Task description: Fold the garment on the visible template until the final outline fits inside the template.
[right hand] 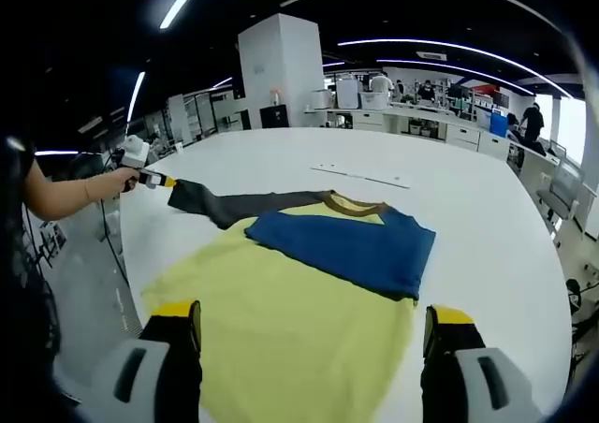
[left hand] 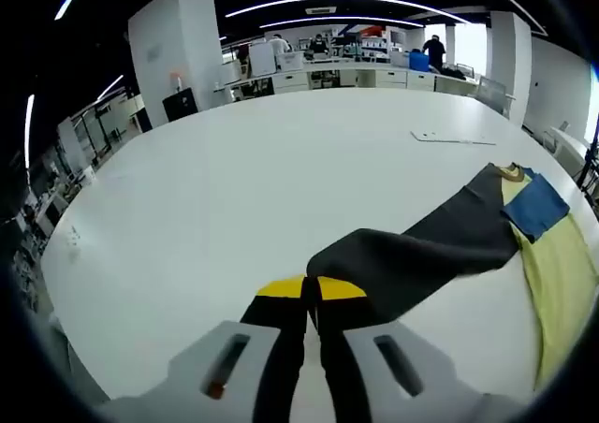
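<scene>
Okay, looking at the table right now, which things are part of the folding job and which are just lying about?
Part of the job:
- garment, yellow body, blue sleeve folded across
- its dark sleeve, pinched in the left tongs
- right tongs, open over the hem

Lying about:
- thin flat white strip beyond the collar
- background desks

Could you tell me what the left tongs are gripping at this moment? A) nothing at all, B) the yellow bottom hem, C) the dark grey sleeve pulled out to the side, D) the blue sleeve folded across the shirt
C: in the left gripper view the left tongs are shut on the dark grey sleeve, which stretches out from the yellow shirt across the white table.
</scene>
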Action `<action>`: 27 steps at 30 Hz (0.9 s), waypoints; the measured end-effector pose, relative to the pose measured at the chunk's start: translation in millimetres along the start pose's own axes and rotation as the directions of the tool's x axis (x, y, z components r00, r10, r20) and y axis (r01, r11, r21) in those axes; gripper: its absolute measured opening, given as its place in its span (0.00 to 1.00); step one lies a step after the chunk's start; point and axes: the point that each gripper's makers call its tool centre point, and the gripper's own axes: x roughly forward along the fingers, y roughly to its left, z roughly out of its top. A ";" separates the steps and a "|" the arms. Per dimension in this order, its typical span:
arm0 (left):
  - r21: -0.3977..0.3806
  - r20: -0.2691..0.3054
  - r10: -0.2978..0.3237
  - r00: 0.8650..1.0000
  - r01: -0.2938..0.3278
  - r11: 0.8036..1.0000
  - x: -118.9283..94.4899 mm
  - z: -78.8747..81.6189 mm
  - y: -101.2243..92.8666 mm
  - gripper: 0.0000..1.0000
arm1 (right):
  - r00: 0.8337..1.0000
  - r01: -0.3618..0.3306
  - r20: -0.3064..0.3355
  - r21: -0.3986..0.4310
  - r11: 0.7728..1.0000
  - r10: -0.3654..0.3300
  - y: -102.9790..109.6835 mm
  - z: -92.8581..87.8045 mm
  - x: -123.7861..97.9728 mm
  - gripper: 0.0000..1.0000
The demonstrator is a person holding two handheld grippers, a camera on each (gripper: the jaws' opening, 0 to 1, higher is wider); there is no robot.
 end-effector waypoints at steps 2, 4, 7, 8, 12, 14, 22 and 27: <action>0.015 -0.011 0.009 1.000 -0.008 1.000 3.3 -3.8 4.4 0.00 | 1.000 0.004 -0.002 -0.001 1.000 -0.004 -0.7 -0.6 -0.2 1.00; 0.006 -0.031 0.018 0.999 -0.018 1.000 6.9 -10.6 9.4 0.00 | 1.000 0.005 -0.004 0.000 1.000 -0.005 -0.2 -0.9 -0.6 1.00; -0.032 -0.041 0.023 0.999 -0.024 0.999 12.5 -18.5 12.8 0.00 | 1.000 0.010 -0.001 0.003 1.000 -0.010 -1.0 -0.5 -1.5 1.00; -0.033 -0.042 0.021 0.999 -0.023 0.999 14.5 -19.9 12.9 0.00 | 1.000 0.012 -0.002 0.006 1.000 -0.012 -1.4 -0.8 -1.8 1.00; -0.006 -0.050 0.039 0.998 -0.039 0.999 18.4 -23.9 12.8 0.00 | 1.000 0.019 -0.006 0.008 1.000 -0.019 -2.7 -2.4 -3.3 1.00; -0.009 -0.043 0.044 0.998 -0.045 0.999 18.2 -23.3 12.6 0.06 | 1.000 0.023 -0.004 0.010 1.000 -0.023 -3.6 -2.6 -4.2 1.00; -0.010 0.005 -0.012 1.000 0.012 1.000 12.0 -13.9 -7.6 0.23 | 1.000 0.027 0.003 0.014 1.000 -0.027 -4.8 -0.9 -7.8 1.00; 0.033 0.041 -0.078 0.996 0.077 0.997 9.1 -5.5 -29.5 0.30 | 1.000 0.024 0.008 0.010 1.000 -0.024 -3.4 0.9 -8.6 1.00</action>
